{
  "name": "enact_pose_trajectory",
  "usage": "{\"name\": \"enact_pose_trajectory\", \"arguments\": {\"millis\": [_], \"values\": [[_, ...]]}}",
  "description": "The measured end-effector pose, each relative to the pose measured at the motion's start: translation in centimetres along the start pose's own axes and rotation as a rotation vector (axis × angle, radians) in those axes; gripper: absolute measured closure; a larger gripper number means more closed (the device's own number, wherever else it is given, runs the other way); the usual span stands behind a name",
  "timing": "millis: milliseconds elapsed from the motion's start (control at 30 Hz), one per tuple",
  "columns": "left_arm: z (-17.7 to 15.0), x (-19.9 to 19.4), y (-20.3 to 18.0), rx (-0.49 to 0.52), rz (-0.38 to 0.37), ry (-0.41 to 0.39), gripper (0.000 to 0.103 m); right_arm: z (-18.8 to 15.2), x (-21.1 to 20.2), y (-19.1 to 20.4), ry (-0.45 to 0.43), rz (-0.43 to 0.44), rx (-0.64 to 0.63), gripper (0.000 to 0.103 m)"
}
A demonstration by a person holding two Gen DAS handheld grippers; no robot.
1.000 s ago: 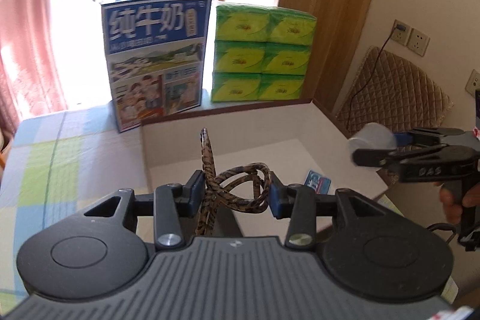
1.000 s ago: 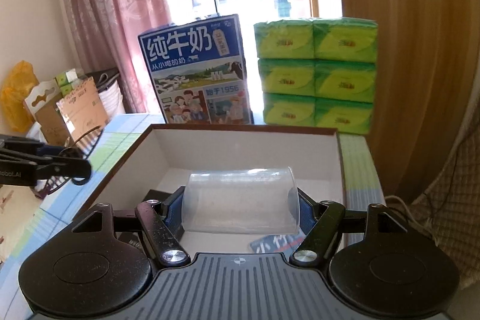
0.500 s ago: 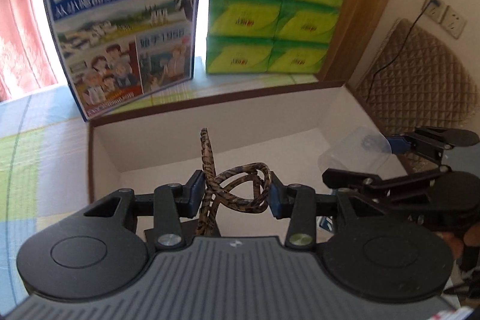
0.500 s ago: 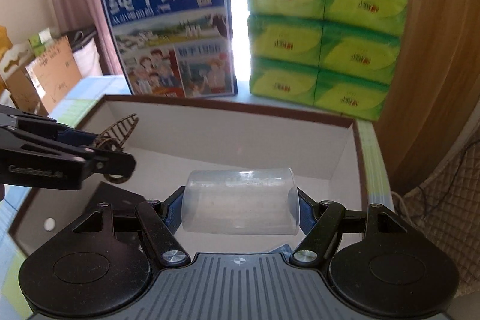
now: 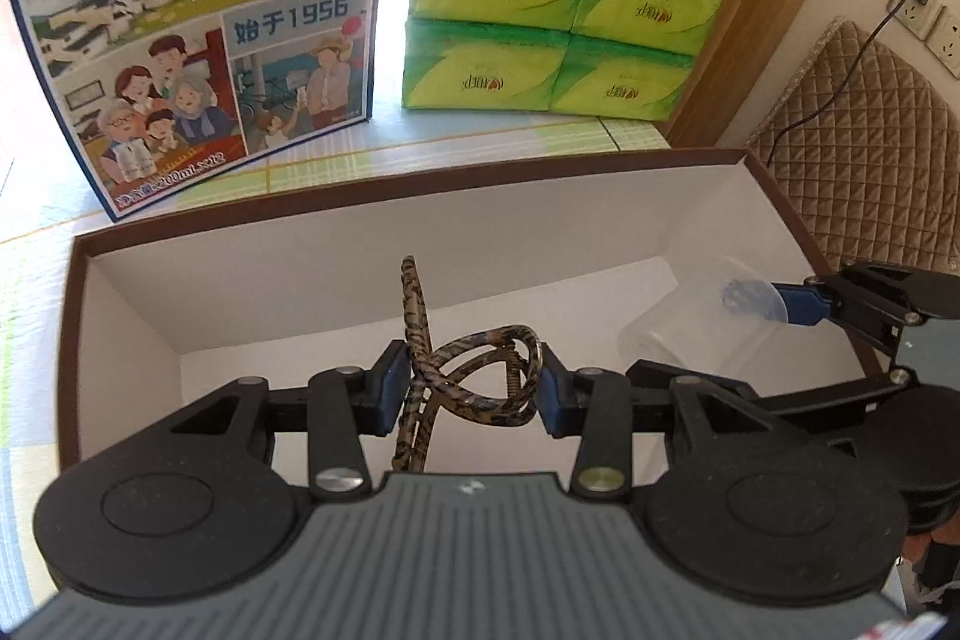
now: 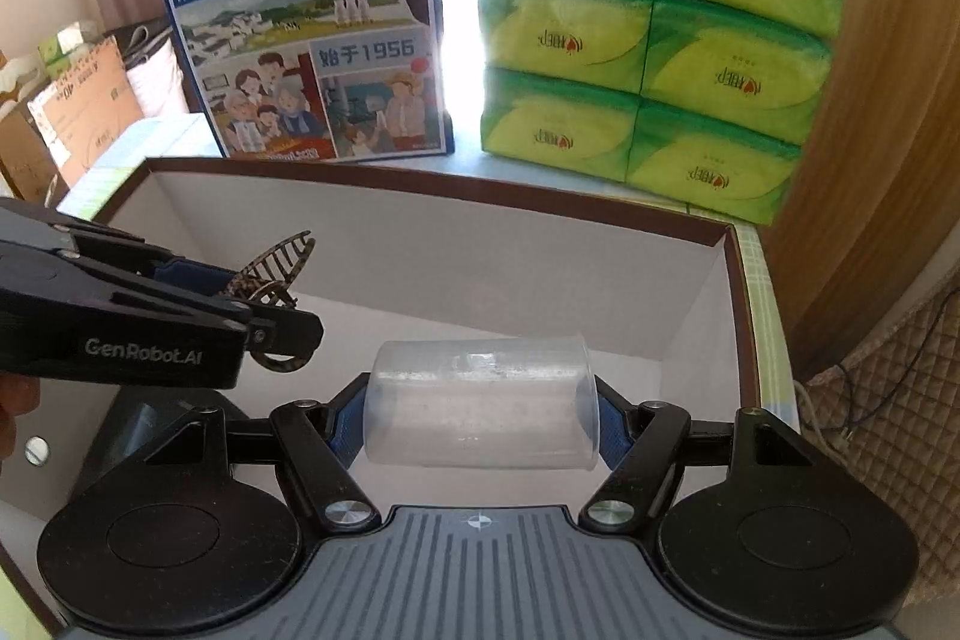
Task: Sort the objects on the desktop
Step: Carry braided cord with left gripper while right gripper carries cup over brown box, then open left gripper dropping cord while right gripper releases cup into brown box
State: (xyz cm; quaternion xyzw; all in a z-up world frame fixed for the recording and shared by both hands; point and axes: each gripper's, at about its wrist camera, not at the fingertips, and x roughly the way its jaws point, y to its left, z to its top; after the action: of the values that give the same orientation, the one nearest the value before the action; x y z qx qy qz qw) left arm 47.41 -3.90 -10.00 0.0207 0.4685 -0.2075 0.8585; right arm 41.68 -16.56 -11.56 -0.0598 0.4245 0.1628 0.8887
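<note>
Two things are held over the open box: a spotted hair clip is pinched between the left gripper pads, and a clear cup, lying sideways, is squeezed by the right gripper.

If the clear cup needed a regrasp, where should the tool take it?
Across the middle of the clear cup's wall, coming level from its side. It lies sideways with its flared rim to the right and looks thin and slick, so mid-body is probably steadier than the rim. The right tool already pinches it end to end.
</note>
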Motion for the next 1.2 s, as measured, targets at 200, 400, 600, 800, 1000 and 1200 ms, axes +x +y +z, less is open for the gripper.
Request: {"name": "enact_pose_trajectory", "arguments": {"millis": [200, 400, 600, 800, 1000, 1200], "values": [[0.1, 1.8, 0.2, -0.017, 0.004, 0.034, 0.065, -0.3, 0.9, -0.3, 0.022, -0.004, -0.012, 0.034], [0.2, 2.7, 0.4, -0.012, 0.014, 0.055, 0.061, 0.0, 1.3, -0.3, 0.032, -0.001, -0.017, 0.034], [-0.1, 2.1, 0.7, 0.027, 0.042, 0.061, 0.056, 0.1, 1.7, 0.0, 0.037, 0.0, -0.021, 0.034], [-0.2, 1.1, 1.2, 0.06, 0.081, 0.047, 0.049, 0.1, 1.9, 0.1, 0.023, -0.013, -0.017, 0.034], [-0.2, -1.1, 1.6, 0.078, 0.098, 0.001, 0.035, 0.1, 0.2, 0.4, -0.069, -0.013, -0.017, 0.005], [-0.9, -4.5, 2.0, 0.1, 0.096, -0.056, 0.021, -0.6, -2.5, 0.1, -0.117, -0.009, 0.018, 0.004]]}}
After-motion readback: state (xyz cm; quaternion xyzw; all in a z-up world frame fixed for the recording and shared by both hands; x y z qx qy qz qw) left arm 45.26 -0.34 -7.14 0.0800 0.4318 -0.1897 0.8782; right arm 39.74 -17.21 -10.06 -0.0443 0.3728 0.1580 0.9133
